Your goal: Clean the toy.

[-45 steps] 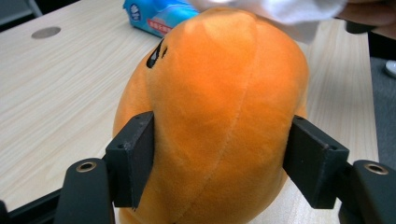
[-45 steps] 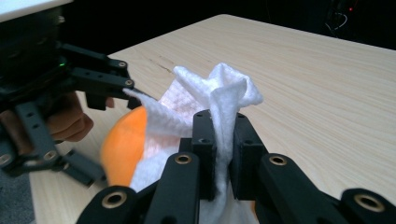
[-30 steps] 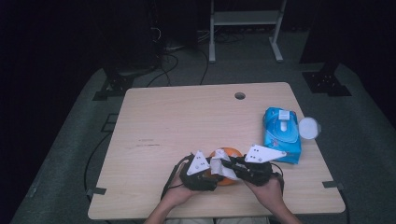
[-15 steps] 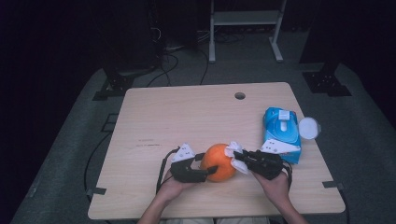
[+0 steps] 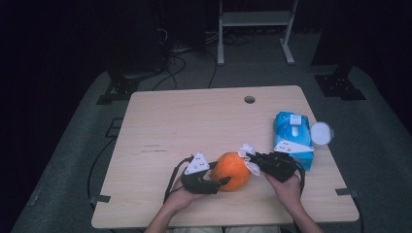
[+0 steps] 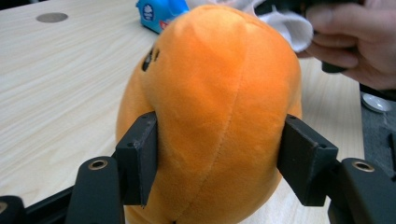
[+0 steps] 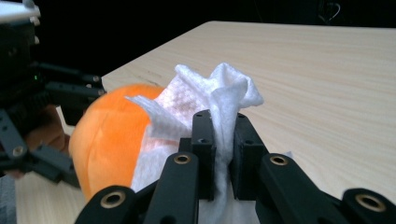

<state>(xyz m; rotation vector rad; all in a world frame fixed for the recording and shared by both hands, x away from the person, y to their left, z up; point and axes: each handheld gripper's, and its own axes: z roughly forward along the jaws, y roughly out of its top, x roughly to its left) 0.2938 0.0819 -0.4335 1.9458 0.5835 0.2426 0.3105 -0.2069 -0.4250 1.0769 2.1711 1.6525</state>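
On the pale wood-grain table (image 5: 194, 121), near edge, the round orange plush toy (image 5: 232, 171) with stitched seams sits clamped in the closing left gripper (image 6: 217, 154), while the right gripper (image 7: 223, 128), clenched, presses a crumpled white wipe (image 7: 219, 93) against its right side.

Orange plush toy (image 5: 233, 171), white wipe (image 7: 219, 100), blue pack (image 5: 293, 136)

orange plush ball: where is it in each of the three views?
High view: orange plush ball at the table's near edge, between both tongs.
Left gripper view: centre, ball pinched between the black jaws.
Right gripper view: lower left, behind the white wipe.
Shared landmark: that wipe against the ball.
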